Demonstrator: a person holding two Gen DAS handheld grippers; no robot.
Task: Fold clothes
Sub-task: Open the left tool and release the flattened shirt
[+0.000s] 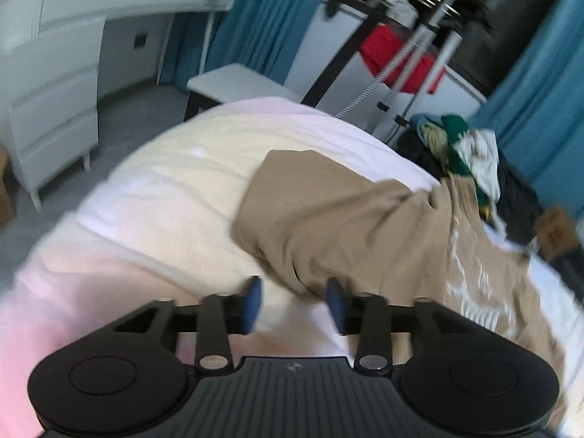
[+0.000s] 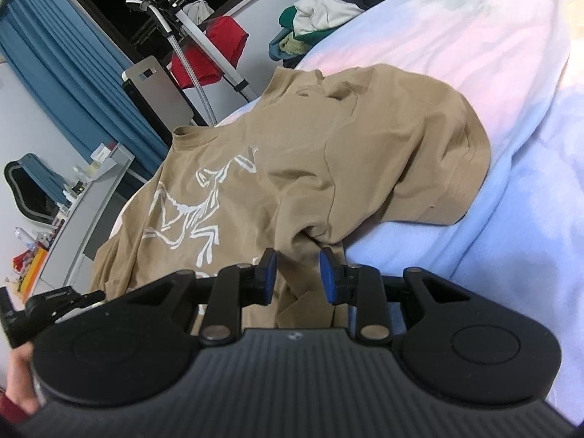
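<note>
Both my left tongs (image 1: pixel 295 304) and right tongs (image 2: pixel 298 276) stood apart; tan T-shirt (image 2: pixel 328 160) looked limp and light, best pinched at the hem

Left wrist view is smeared, so the white print on the tan t-shirt (image 1: pixel 365 219) is just streaks there, and the shirt's lower part runs behind the left gripper (image 1: pixel 295 304). The clothes pile (image 1: pixel 463 149) beyond the shirt is too blurry to sort into separate items. In the right wrist view, the shirt's hem is hidden behind the right gripper (image 2: pixel 297 273).
</note>
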